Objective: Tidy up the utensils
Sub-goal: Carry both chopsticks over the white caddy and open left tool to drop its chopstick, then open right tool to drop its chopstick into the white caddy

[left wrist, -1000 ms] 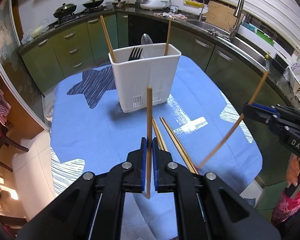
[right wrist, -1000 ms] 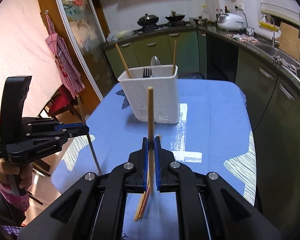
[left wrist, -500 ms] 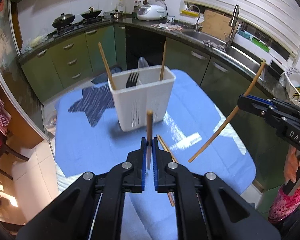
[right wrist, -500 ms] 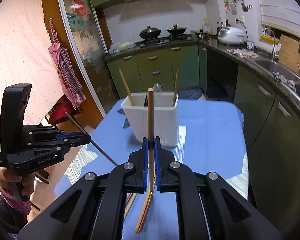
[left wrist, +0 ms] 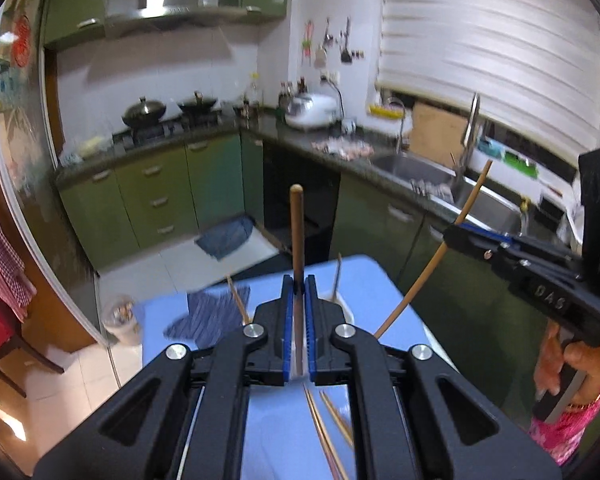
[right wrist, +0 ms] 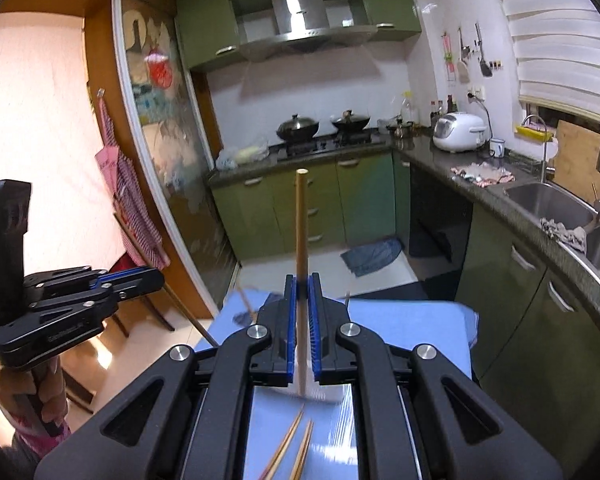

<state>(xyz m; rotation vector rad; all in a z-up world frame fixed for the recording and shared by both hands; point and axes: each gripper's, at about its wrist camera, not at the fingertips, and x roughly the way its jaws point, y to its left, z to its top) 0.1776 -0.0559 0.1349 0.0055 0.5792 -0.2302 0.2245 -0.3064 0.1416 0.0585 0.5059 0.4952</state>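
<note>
My left gripper (left wrist: 299, 284) is shut on a dark brown chopstick (left wrist: 297, 236) that stands upright between its blue pads. My right gripper (right wrist: 301, 283) is shut on a lighter wooden chopstick (right wrist: 301, 232), also upright. Both are raised above the blue tablecloth (left wrist: 364, 276). The white utensil caddy (right wrist: 328, 394) is mostly hidden behind the grippers; only stick tops (left wrist: 236, 298) poke out. Two loose chopsticks (left wrist: 328, 424) lie on the cloth below, also in the right wrist view (right wrist: 296, 452). The right gripper shows in the left view (left wrist: 456, 236), holding its slanted chopstick (left wrist: 436, 256).
Green cabinets (right wrist: 340, 208), a stove with woks (right wrist: 324, 128), a rice cooker (right wrist: 458, 130) and a sink (right wrist: 548, 200) line the kitchen behind. The table edge (right wrist: 466, 320) is on the right. A chair and checked apron (right wrist: 140, 208) stand at left.
Both grippers have lifted and tilted upward with their chopsticks. The caddy has dropped low in both views and is now largely hidden behind the fingers.
</note>
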